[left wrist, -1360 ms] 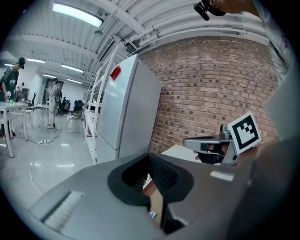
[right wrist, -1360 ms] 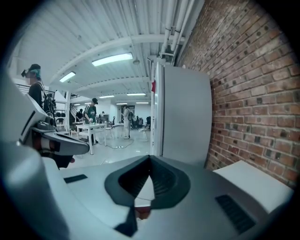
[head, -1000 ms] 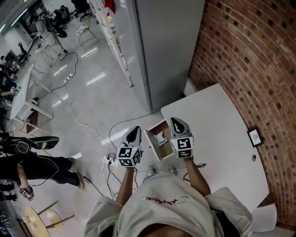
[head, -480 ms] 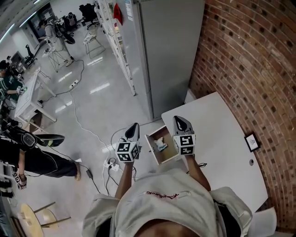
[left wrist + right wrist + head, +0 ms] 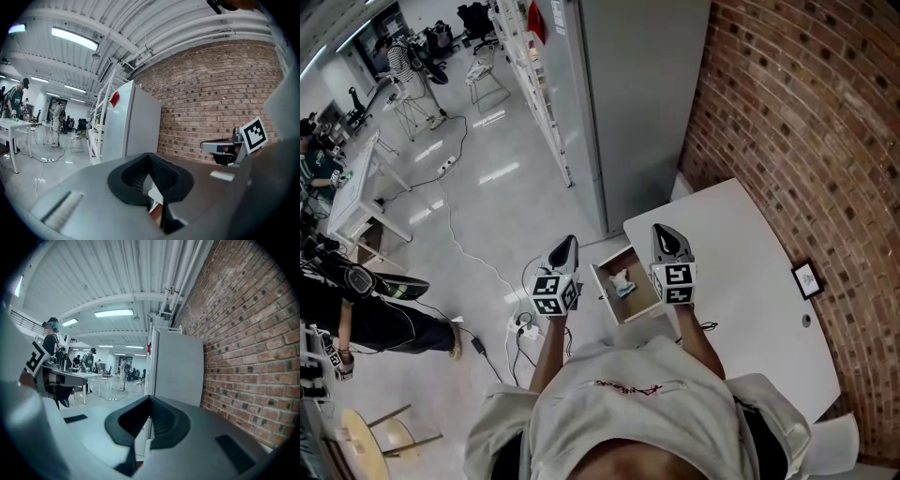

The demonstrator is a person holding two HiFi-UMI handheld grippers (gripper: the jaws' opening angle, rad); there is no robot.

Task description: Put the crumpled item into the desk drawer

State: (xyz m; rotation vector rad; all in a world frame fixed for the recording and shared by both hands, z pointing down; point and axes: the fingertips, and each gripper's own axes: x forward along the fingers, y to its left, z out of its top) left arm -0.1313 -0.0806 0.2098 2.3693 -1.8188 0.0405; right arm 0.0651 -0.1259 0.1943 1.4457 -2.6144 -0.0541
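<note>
Jaws pressed together and empty on both the left gripper (image 5: 566,246) and the right gripper (image 5: 662,232), held either side of the open desk drawer (image 5: 641,289). The crumpled item (image 5: 623,281) lies inside the drawer, so probably only shutting it remains. Only the head view shows this. The gripper views face the far brick wall (image 5: 243,333).

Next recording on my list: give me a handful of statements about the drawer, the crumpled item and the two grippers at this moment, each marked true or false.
1. The desk drawer is pulled open. True.
2. The crumpled item lies inside the drawer. True.
3. The right gripper is clamped on the crumpled item. False: its jaws are together with nothing between them.
4. The left gripper is over the white desk. False: it is over the floor, to the left of the drawer.
5. The left gripper's jaws are wide apart. False: they are together and empty.
</note>
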